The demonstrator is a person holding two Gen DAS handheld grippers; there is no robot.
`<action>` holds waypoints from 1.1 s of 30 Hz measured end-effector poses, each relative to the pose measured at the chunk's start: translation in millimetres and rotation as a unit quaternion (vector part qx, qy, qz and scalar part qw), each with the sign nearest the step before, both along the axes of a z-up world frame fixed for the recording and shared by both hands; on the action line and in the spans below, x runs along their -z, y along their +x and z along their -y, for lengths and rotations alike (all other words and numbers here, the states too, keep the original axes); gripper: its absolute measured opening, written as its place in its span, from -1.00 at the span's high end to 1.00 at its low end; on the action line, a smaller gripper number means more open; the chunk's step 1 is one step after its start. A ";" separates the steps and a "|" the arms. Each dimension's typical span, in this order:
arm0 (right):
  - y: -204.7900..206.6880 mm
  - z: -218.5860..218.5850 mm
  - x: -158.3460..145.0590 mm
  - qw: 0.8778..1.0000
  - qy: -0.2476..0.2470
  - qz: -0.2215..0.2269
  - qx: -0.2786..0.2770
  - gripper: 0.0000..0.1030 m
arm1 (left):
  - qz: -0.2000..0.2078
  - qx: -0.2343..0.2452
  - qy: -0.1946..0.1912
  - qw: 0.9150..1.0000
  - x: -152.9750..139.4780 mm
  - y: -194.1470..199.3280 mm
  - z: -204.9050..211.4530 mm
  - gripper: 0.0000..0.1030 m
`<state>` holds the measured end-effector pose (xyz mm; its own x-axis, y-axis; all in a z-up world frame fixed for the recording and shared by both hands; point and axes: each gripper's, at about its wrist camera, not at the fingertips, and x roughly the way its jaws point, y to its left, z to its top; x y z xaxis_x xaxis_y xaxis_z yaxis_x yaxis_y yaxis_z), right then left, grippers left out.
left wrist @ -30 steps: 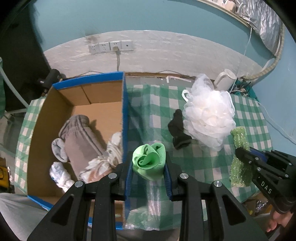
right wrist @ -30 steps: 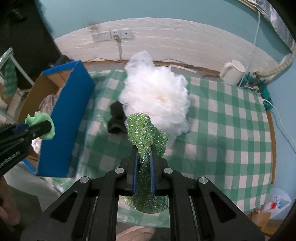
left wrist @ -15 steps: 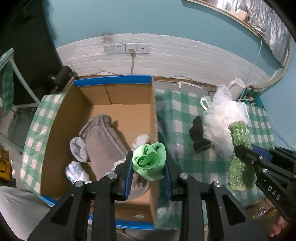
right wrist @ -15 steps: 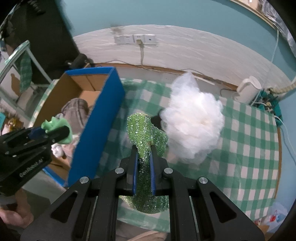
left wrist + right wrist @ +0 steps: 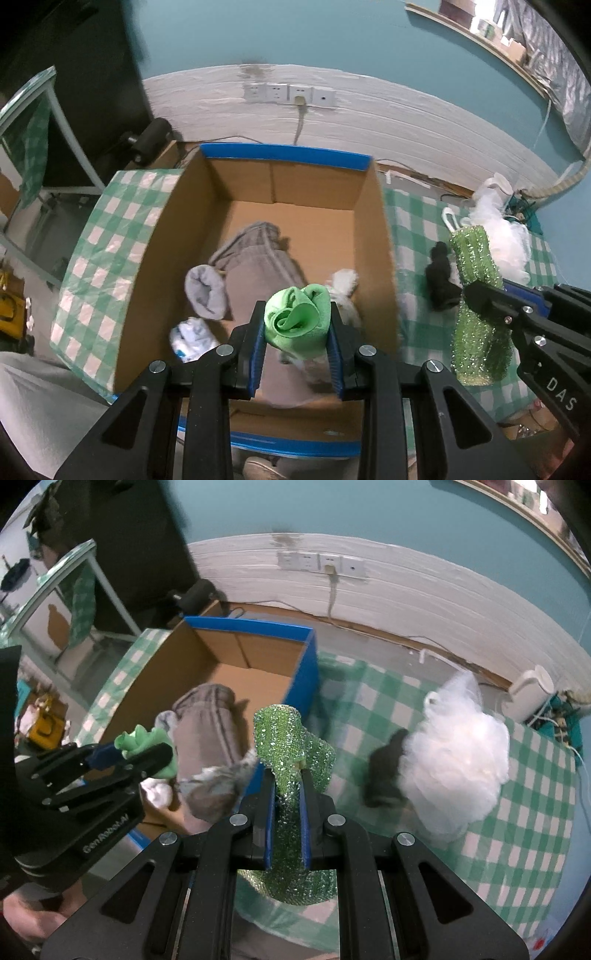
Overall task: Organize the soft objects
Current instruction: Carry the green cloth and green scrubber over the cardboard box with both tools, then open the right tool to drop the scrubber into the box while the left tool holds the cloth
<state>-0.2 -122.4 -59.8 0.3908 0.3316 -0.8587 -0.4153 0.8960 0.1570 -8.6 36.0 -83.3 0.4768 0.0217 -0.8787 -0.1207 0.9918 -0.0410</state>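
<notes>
Left wrist view
- left hand-held gripper: clenched on a rolled green cloth, held above the open cardboard box
- box contents: grey rolled garment, light grey sock, white-blue bundle, white rag by the right wall
- box trim: blue tape on far and near rims
- right hand-held gripper: to the right, outside the box, pinching a sparkly green scrubber that stands upright over the tabletop
- tabletop cover: green-white check cloth
- behind scrubber: black sock, then white mesh pouf, both lying on the tabletop
- wall: white socket strip with one cord plugged in

Right wrist view
- right hand-held gripper: grasping the sparkly green scrubber between blue pads, scrubber's top just beside the box's blue right wall
- left hand-held gripper: at left, over the box, gripping the green cloth
- in box: grey garment under it
- tabletop: black sock touching the white pouf
- far right corner: white kettle near cables
</notes>
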 end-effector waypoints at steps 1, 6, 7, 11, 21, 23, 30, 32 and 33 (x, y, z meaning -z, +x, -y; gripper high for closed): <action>0.9 -5.3 0.2 1.000 0.000 0.000 -0.004 0.80 | -0.001 -0.003 -0.001 1.000 0.8 -0.3 -3.9 0.43; 5.6 -29.1 1.8 1.000 0.000 -0.001 -0.020 0.80 | -0.004 -0.020 -0.002 1.000 6.3 -0.3 -25.2 0.43; 6.5 -33.2 2.2 1.000 -0.001 -0.001 -0.023 0.80 | -0.005 -0.023 -0.002 1.000 7.3 -0.2 -29.6 0.43; 10.3 -49.8 5.2 0.999 -0.003 -0.004 -0.034 0.80 | -0.008 -0.032 -0.002 0.999 11.8 0.7 -42.1 0.43; 17.3 -76.3 13.1 0.999 -0.005 -0.014 -0.050 0.80 | -0.021 -0.048 -0.005 0.999 22.2 5.8 -60.6 0.43; 18.7 -79.3 14.3 0.999 -0.006 -0.015 -0.051 0.80 | -0.023 -0.050 -0.005 0.998 23.3 6.8 -63.1 0.43; 19.1 -87.9 18.2 0.998 -0.002 -0.020 -0.066 0.65 | -0.042 -0.056 -0.004 0.998 31.0 10.2 -66.6 0.41; 17.5 -90.4 17.9 0.997 -0.003 -0.017 -0.071 0.52 | -0.046 -0.059 -0.001 0.997 31.5 10.7 -66.1 0.41; 16.7 -91.6 17.3 0.997 -0.001 -0.016 -0.071 0.32 | -0.047 -0.062 0.002 0.997 31.1 10.9 -65.7 0.41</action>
<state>16.5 -30.8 -77.1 0.3119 0.3807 -0.8705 -0.5333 0.8284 0.1712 2.3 101.7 -114.4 0.3851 0.0783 -0.9195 -0.2458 0.9691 -0.0204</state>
